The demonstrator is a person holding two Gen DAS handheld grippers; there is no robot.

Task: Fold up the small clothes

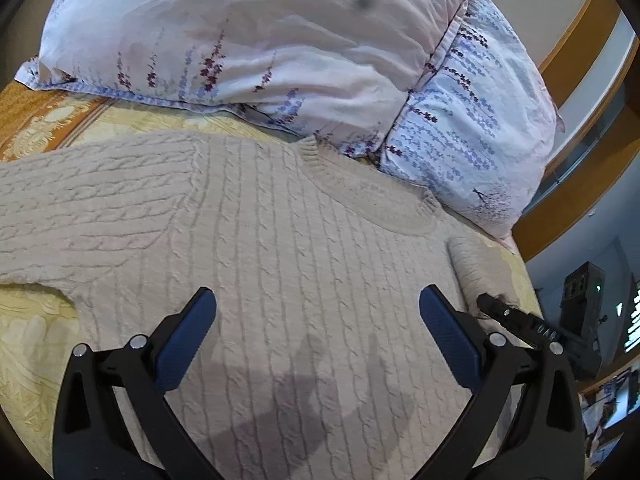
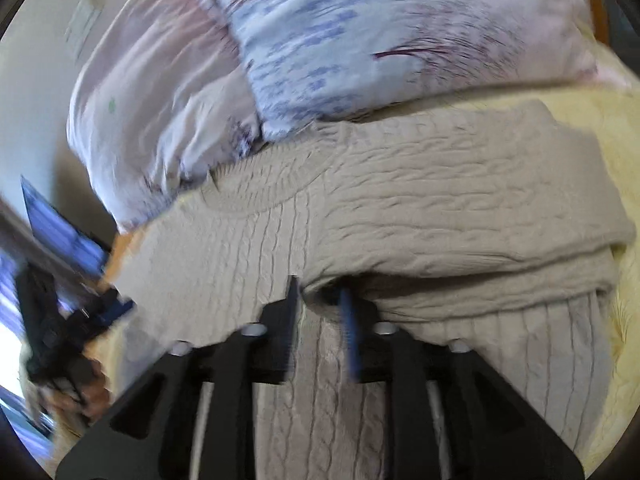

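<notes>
The sweater (image 1: 280, 248) lay flat on the bed (image 1: 36, 344) below the pillow (image 1: 280, 52). Right gripper (image 2: 320, 300) pinched its sleeve (image 2: 460, 208), mid-fold; left gripper (image 1: 318, 304) hovered, jaws wide. Next, likely: lay the sleeve across the body

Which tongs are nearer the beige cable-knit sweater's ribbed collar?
Left. The left tongs hover open over the sweater's chest, directly below the collar. The right tongs pinch a sweater fold farther off.

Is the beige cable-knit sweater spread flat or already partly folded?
Partly folded: the sweater has one sleeve doubled across its body, pinched by the right gripper.
</notes>
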